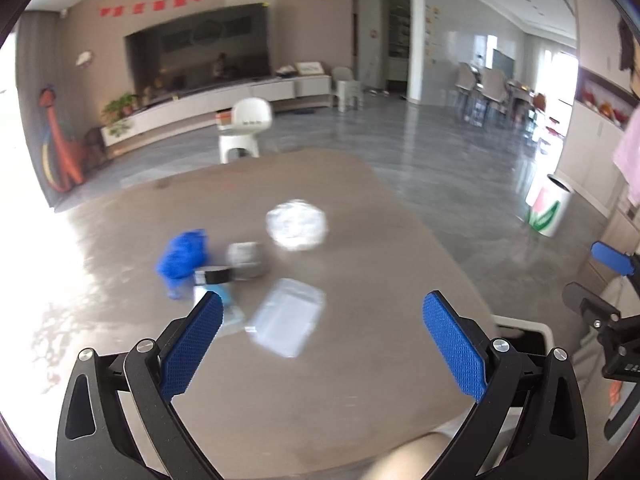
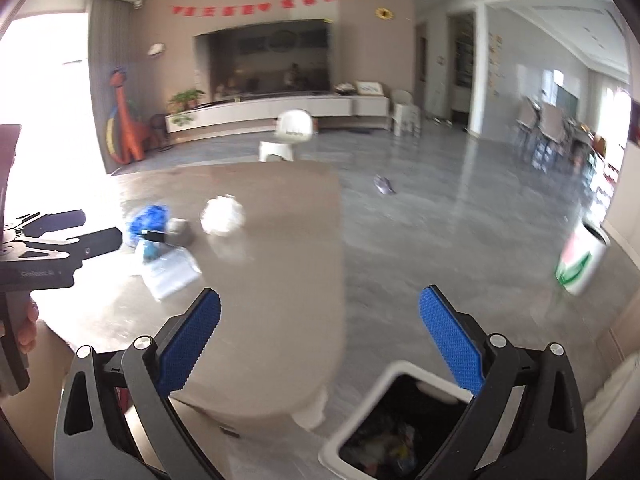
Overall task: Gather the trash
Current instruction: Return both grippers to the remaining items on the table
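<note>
I see my left gripper (image 1: 320,344) and right gripper (image 2: 320,340) both spread wide and empty, the motion-blurred trash on the table (image 1: 360,392) — a white crumpled ball (image 1: 297,224), blue wad (image 1: 182,258), clear bag (image 1: 288,316) — hard to identify, and the bin (image 2: 360,416) partly hidden behind my right finger.

Near table (image 1: 340,380) bare; trash cluster (image 1: 224,268) blocks far-left.

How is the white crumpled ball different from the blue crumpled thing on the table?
The white ball is round and bigger; the blue wad is lumpier and smaller. The white ball sits alone, farther back; the blue wad lies beside a grey box and other scraps. Both are crumpled trash lying on the table, untouched.
</note>
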